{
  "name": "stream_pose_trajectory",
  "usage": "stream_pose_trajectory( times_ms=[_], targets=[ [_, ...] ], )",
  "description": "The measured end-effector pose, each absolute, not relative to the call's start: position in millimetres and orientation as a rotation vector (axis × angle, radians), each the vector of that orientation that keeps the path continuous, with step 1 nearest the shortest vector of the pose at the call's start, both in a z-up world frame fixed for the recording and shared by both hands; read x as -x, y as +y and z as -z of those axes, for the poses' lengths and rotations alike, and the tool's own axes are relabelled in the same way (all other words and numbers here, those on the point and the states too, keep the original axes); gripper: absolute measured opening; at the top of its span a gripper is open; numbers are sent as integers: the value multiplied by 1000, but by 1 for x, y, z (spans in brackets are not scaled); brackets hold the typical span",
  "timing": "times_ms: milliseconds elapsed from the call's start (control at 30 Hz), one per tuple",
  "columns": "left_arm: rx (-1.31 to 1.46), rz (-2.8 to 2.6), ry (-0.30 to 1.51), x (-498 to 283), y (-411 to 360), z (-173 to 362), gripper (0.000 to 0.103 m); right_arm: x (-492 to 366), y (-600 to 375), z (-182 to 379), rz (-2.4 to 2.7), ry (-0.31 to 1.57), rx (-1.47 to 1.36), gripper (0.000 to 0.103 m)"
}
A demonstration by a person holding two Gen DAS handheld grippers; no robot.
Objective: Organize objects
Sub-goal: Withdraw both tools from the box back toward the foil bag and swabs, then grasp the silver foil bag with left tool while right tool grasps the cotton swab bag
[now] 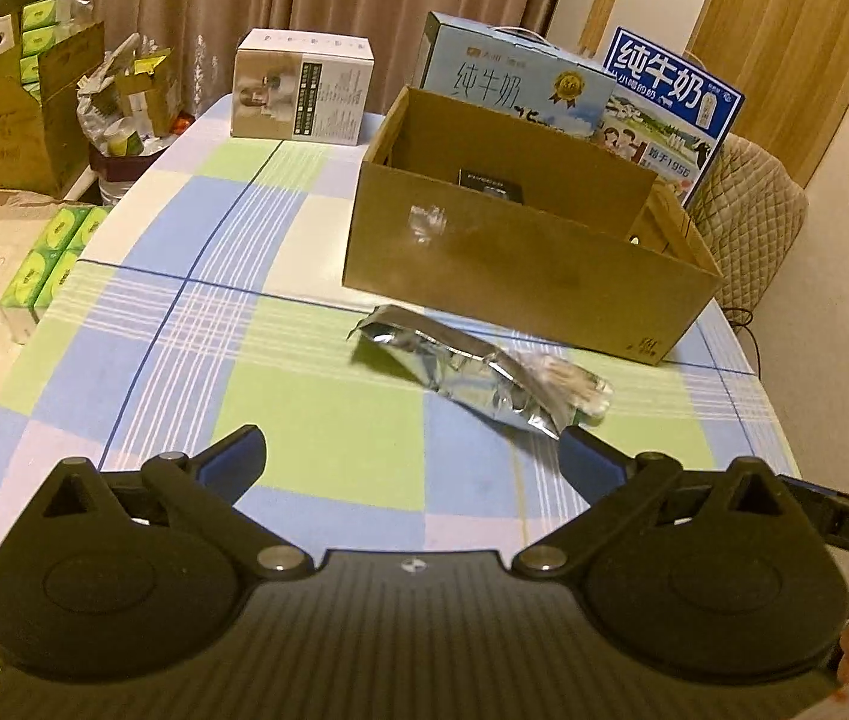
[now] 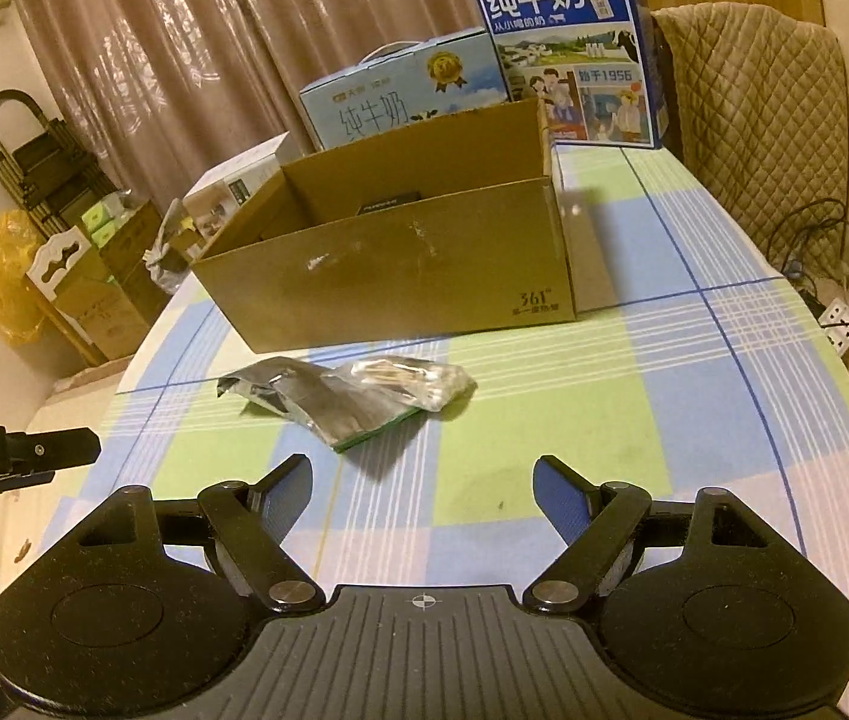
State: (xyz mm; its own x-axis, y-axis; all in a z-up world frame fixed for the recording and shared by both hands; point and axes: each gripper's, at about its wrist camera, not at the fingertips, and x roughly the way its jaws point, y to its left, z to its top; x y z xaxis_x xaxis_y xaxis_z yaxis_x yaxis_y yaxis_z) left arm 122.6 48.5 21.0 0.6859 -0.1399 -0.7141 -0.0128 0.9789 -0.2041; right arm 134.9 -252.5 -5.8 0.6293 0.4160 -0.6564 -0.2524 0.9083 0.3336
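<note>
A crumpled silver foil packet (image 1: pixel 472 369) lies on the checked tablecloth in front of an open cardboard box (image 1: pixel 520 264); both also show in the right wrist view, packet (image 2: pixel 352 399) and box (image 2: pixel 400 264). A small dark object (image 1: pixel 490 185) lies inside the box. My left gripper (image 1: pixel 412 456) is open and empty, just short of the packet and to its left. My right gripper (image 2: pixel 422 480) is open and empty, a little nearer than the packet and to its right.
Two blue milk cartons (image 1: pixel 673 114) and a white box (image 1: pixel 304 87) stand behind the cardboard box. A quilted chair (image 2: pixel 766 114) is at the table's far right. Green tissue packs (image 1: pixel 49 264) and cartons lie off the left edge. Cables and a power strip (image 2: pixel 841 324) lie right.
</note>
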Motion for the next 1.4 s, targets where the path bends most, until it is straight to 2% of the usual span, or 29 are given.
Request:
stream_pose_trajectory(
  times_ms=[367,767,933,1367,1400],
  targets=[
    [207,87,830,-127,47,-16,102,-152,-244,12,-399,823,-166,78],
    [174,117,854,-154,46,-3,102,-206,-207,29,-521,829,79,77],
    [165,125,868,-172,46,6,102,-238,-188,47,-579,865,176,64],
    [181,139,902,-206,50,31,102,-290,-147,91,-694,883,455,51],
    [183,141,904,-207,50,33,102,-293,-146,91,-693,885,450,46]
  ],
)
